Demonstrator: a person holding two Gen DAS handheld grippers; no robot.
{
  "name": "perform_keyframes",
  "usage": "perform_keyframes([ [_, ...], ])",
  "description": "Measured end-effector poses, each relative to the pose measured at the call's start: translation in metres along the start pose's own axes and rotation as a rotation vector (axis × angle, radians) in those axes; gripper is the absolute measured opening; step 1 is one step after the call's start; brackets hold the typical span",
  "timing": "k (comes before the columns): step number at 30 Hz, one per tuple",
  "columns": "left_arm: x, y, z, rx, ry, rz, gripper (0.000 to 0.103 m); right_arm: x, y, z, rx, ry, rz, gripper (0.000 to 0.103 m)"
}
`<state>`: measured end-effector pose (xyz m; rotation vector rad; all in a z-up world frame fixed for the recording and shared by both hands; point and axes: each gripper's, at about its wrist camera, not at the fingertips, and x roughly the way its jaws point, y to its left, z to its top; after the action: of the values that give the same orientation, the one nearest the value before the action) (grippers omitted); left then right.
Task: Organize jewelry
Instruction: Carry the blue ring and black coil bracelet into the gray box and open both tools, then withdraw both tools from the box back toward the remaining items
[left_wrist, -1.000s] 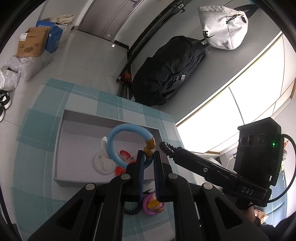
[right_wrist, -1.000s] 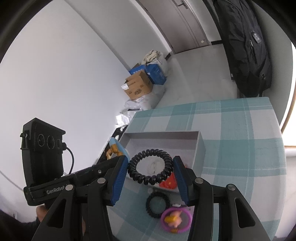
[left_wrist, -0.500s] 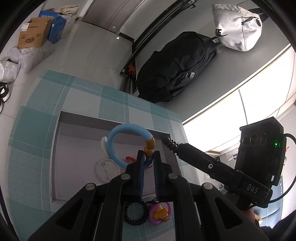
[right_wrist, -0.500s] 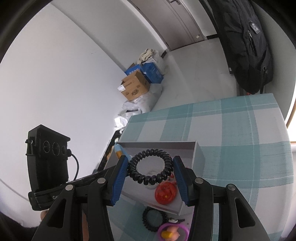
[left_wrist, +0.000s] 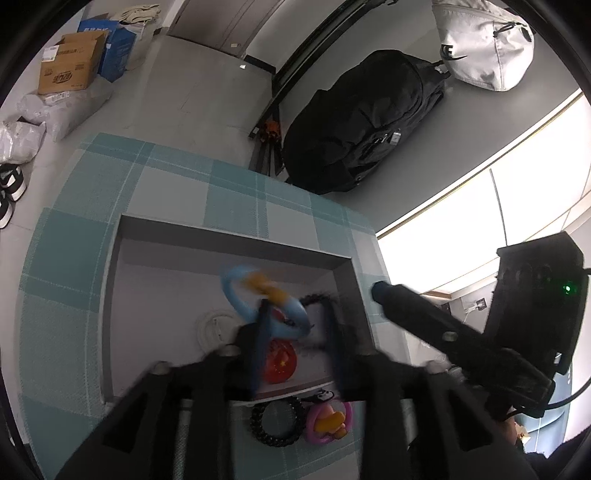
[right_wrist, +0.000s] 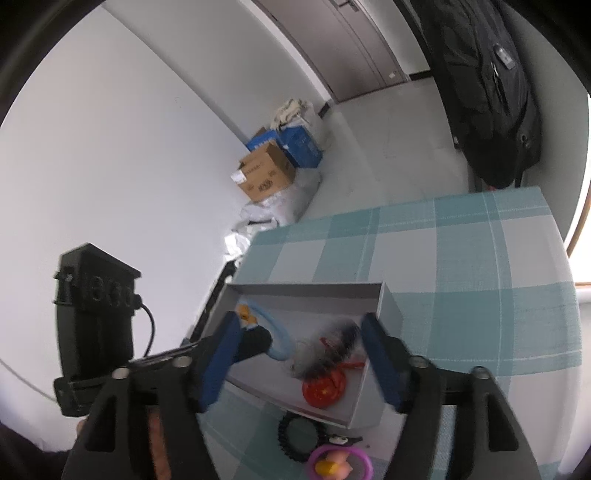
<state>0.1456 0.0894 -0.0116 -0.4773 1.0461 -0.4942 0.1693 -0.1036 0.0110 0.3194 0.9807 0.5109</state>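
Dropping both pieces into grey tray (left_wrist: 122, 295) on checked bench (left_wrist: 236, 206): left gripper (left_wrist: 295, 343) jaws just opening, blue ring (left_wrist: 291, 314) loose, blurred between them; right gripper (right_wrist: 301, 354) jaws just opening, black coil band (right_wrist: 332, 343) falling free. Red disc (right_wrist: 325, 391), white ring (left_wrist: 212, 325) already inside. Left outside: second black coil (right_wrist: 295, 435), glossy pink ring (right_wrist: 340, 461).
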Motion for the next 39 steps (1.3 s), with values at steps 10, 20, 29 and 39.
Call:
perform_keyframes([
  [10, -0.003, 0.003, -0.001, -0.016, -0.017, 0.044, 0.048, -0.014, -0.006, 0.0, 0.005, -0.043, -0.034, 0.078],
  [20, -0.014, -0.007, -0.011, 0.041, -0.069, 0.167, 0.048, -0.019, -0.006, -0.007, -0.004, -0.049, -0.073, 0.087],
  [29, -0.024, -0.019, -0.031, 0.102, -0.133, 0.283, 0.05, -0.035, -0.007, -0.021, -0.003, -0.074, -0.097, 0.097],
  [39, -0.034, -0.032, -0.055, 0.16, -0.187, 0.334, 0.067, -0.051, -0.001, -0.049, -0.064, -0.069, -0.159, 0.101],
])
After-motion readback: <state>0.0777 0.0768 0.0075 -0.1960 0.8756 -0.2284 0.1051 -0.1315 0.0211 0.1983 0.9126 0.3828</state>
